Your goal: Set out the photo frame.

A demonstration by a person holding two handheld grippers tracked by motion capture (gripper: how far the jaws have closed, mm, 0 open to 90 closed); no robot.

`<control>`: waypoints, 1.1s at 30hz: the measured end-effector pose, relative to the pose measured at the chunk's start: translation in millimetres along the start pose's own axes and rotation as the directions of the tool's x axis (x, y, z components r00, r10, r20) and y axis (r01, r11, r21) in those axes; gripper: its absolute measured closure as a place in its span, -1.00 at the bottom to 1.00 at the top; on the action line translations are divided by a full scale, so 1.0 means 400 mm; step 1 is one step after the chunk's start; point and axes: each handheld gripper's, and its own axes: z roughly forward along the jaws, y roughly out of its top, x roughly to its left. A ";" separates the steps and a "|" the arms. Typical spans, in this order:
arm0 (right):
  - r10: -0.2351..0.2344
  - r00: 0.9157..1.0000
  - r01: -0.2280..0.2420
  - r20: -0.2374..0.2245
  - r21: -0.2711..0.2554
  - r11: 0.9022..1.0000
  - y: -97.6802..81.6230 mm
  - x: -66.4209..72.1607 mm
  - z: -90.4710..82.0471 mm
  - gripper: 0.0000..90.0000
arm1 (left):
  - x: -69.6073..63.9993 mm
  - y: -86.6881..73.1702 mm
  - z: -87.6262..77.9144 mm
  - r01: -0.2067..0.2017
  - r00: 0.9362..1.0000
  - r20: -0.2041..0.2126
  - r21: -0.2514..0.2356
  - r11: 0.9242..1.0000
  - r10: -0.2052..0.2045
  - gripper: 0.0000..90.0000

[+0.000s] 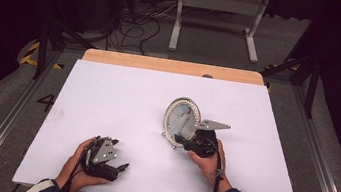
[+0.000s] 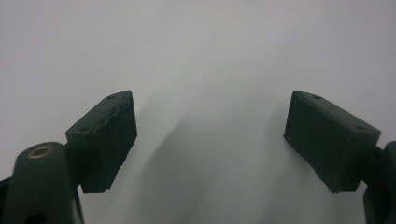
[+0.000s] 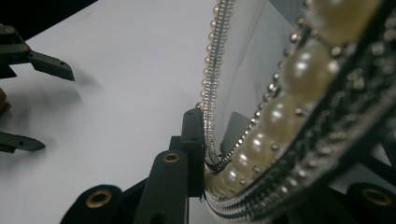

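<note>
Right, I've got my right gripper (image 1: 183, 139) clamped on the lower rim of the oval picture frame (image 1: 181, 117), which stands upright on the white table (image 1: 117, 103), a little right of centre. From the high view the frame sits at about eleven o'clock from my right hand (image 1: 207, 161), with the claw biting its bottom edge at roughly five o'clock on the oval. In the right gripper view one black pad (image 3: 193, 140) presses flat against the rim, and the frame's edge (image 3: 280, 116) runs up and away to one o'clock between the jaws, so that claw is pinching the frame.

The frame's border is a ring of round, glossy pearl-like beads, flanked by lines of tiny metallic beads, and the centre is smooth and reflective like glass. A small metal foot shows at its base.

My left gripper (image 1: 110, 167) rests at seven o'clock on the table, well apart from the frame. Its jaws are spread wide, matte black blocky pads (image 2: 109, 140) with nothing but bare, smooth white surface between them.
</note>
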 end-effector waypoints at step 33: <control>-0.045 0.989 0.057 0.143 -0.082 0.995 -0.021 0.035 -0.113 0.47 | 0.094 0.214 0.206 0.089 0.975 0.215 -0.125 0.988 -0.060 -0.67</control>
